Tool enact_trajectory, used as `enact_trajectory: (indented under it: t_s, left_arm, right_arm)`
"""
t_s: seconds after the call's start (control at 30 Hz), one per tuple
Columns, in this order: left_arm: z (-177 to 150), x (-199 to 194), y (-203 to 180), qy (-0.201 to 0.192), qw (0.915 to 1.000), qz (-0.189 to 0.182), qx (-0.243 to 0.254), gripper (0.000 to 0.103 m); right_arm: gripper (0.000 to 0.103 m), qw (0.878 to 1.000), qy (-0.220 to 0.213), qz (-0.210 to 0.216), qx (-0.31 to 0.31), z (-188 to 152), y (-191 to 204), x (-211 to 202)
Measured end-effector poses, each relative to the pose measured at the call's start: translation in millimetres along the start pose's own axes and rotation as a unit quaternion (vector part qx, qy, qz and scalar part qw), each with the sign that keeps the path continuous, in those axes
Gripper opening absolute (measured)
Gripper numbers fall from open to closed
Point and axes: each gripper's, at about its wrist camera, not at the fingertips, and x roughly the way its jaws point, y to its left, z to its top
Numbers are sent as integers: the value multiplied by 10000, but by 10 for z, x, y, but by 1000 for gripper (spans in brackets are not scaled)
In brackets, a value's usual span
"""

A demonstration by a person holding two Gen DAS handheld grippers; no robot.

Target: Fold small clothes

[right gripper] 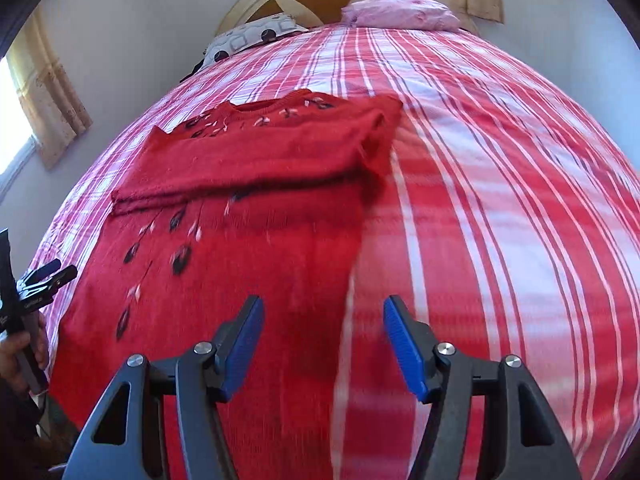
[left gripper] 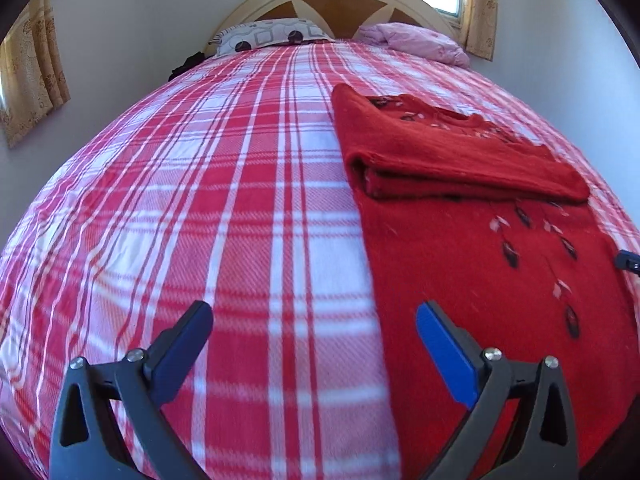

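Red knit is spread over the plaid bed cover (left gripper: 240, 208): the sweater (left gripper: 480, 264) lies flat on the right half of the bed in the left wrist view, with its sleeves already folded across the chest as a band (left gripper: 460, 164) toward the far end. Its near hem is out of both views, below the jaws. The left gripper (left gripper: 314, 320) is seen with its jaws apart, hovering above the sweater's left edge, 1 blue pad over plaid and 1 over knit. The right gripper (right gripper: 324, 316) is likewise held with jaws apart and nothing between them, straddling the sweater's right edge; some motion blur is noted there.

Judged from this layout, the bottom-to-top fold is the step in hand. It would be done well if both near corners were pinched at matching points, close to the side edges, so that both knit layers are caught and no plaid cover is taken with them. An even lift is called for, with the 2 grippers kept level and the hem carried to the far end, over the sleeve band, toward the collar (right gripper: 264, 106). Soft knit is likely to sag in the middle, so slight outward tension should be kept.
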Motion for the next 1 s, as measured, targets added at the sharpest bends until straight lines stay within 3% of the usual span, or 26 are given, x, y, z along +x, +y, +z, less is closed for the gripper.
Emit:
enact_trajectory:
  t_s: [0.13, 0.3, 0.5, 0.7, 0.93, 1.0]
  left_arm:
    - [-241, -187, -98, 48, 9997, -220, 83, 102]
    - [-557, -314, -163, 323, 9978, -575, 68, 86]
    - [-884, -619, -174, 354, 9953, -900, -77, 79]
    - [-1001, -746, -257, 439, 9934, -1046, -158, 70]
    - [-1077, -747, -291, 428, 9940, -1005, -97, 63]
    - [-1082, -765, -291, 463, 9928, -1098, -136, 47]
  right_arm:
    - [54, 9999, 25, -7, 104, -312, -26, -197]
    - [47, 9992, 119, 166, 348, -667, -33, -412]
    - [38, 9965, 282, 579, 540, -1197, 68, -634]
    - [32, 9953, 249, 656, 674, -1401, 39, -721]
    - [26, 9952, 191, 643, 706, -1403, 22, -719]
    - [24, 9955, 170, 612, 702, -1409, 21, -721]
